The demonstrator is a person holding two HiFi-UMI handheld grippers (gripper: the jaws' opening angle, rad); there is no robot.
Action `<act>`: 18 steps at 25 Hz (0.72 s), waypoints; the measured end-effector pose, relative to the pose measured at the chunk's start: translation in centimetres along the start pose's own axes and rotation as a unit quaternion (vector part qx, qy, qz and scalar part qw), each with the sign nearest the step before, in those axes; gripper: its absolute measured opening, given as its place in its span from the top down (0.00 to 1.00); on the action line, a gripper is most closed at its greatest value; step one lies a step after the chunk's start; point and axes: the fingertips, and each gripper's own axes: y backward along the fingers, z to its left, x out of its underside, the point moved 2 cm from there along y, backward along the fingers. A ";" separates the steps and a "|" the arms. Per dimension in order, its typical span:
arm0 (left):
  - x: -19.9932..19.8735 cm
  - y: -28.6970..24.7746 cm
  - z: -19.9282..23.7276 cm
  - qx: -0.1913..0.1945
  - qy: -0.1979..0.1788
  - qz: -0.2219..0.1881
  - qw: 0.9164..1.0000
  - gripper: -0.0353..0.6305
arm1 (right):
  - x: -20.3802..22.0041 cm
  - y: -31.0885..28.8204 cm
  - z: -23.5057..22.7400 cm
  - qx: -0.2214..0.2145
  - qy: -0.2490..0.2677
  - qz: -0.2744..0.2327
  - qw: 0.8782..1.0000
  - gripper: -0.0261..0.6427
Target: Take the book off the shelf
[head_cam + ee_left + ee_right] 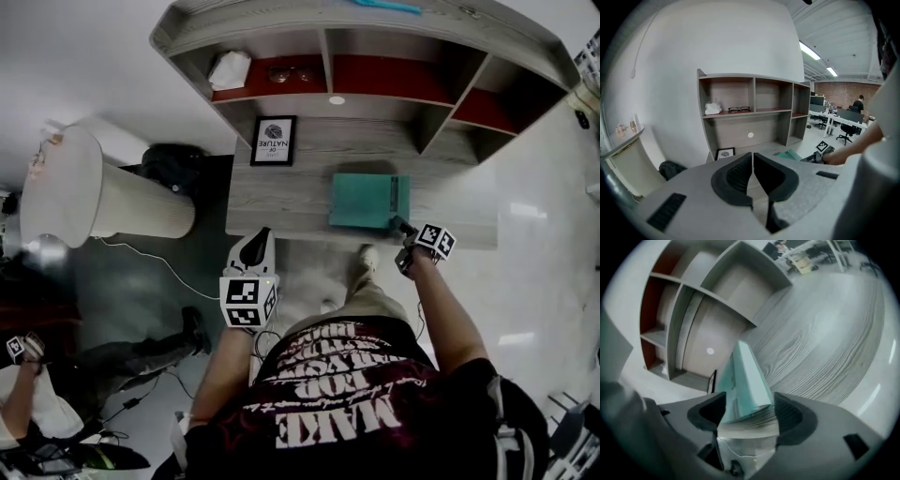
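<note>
Right gripper view shows your right gripper with its jaws standing wide, one on each side of the teal book. The book's page edge sits deep in the throat, and its cover runs out ahead of the tips. The pads do not look to be biting, so treat this as a loose straddle and not a hold.

From overhead, the book lies flat on the wooden desk board of the shelf unit. It is out of the upper cubbies, and only its corner nearest you is inside the tool. I judge this to be the set-down, with the release nearly made.

To finish cleanly:
- Let both pads come fully clear of the covers before you move your hand.
- Draw back along the line the jaws point, away from the book. Don't lift or swing sideways, because a pad that catches the cover could drag the book towards the front edge of the board, which lies just behind the tips.
- Keep your wrist from rolling, so that neither jaw levers the cover open.

Your left gripper has its jaws brought together on nothing. It hangs short of the board, with the book off to its right, so keep it there out of the way.
</note>
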 end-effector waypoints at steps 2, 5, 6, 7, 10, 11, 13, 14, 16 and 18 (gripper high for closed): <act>-0.4 0.4 -0.3 0.005 -0.007 -0.007 1.000 0.92 | 0.1 0.1 -0.2 0.035 0.061 0.010 0.997 0.38; -1.4 1.5 -0.4 0.004 -0.008 -0.031 0.999 0.92 | -0.1 1.5 0.3 0.062 0.137 0.001 0.989 0.35; -1.8 2.0 -0.3 0.002 -0.005 -0.043 0.999 0.92 | -0.1 2.1 1.1 0.062 0.163 -0.004 0.985 0.35; -2.2 2.4 -0.3 0.000 -0.001 -0.055 0.998 0.92 | -0.1 2.9 2.2 0.054 0.190 -0.011 0.980 0.36; -3.3 3.3 -0.4 0.003 0.009 -0.091 0.996 0.92 | -0.1 6.3 7.1 0.023 0.292 -0.048 0.955 0.48; -3.6 3.6 -0.6 0.006 0.012 -0.099 0.995 0.92 | 0.0 7.7 8.9 0.014 0.334 -0.067 0.940 0.55; -4.1 4.4 -0.9 0.011 0.017 -0.113 0.993 0.92 | 0.2 10.6 12.3 -0.004 0.401 -0.112 0.909 0.66; -4.3 4.8 -0.9 0.012 0.020 -0.118 0.993 0.92 | 0.4 12.1 13.9 -0.012 0.424 -0.134 0.895 0.71; -4.7 5.4 -0.9 0.012 0.024 -0.129 0.991 0.92 | 0.5 14.9 16.8 -0.019 0.457 -0.177 0.872 0.77; -5.3 5.9 -0.9 0.011 0.023 -0.142 0.990 0.92 | 0.6 17.5 19.2 -0.022 0.477 -0.215 0.852 0.91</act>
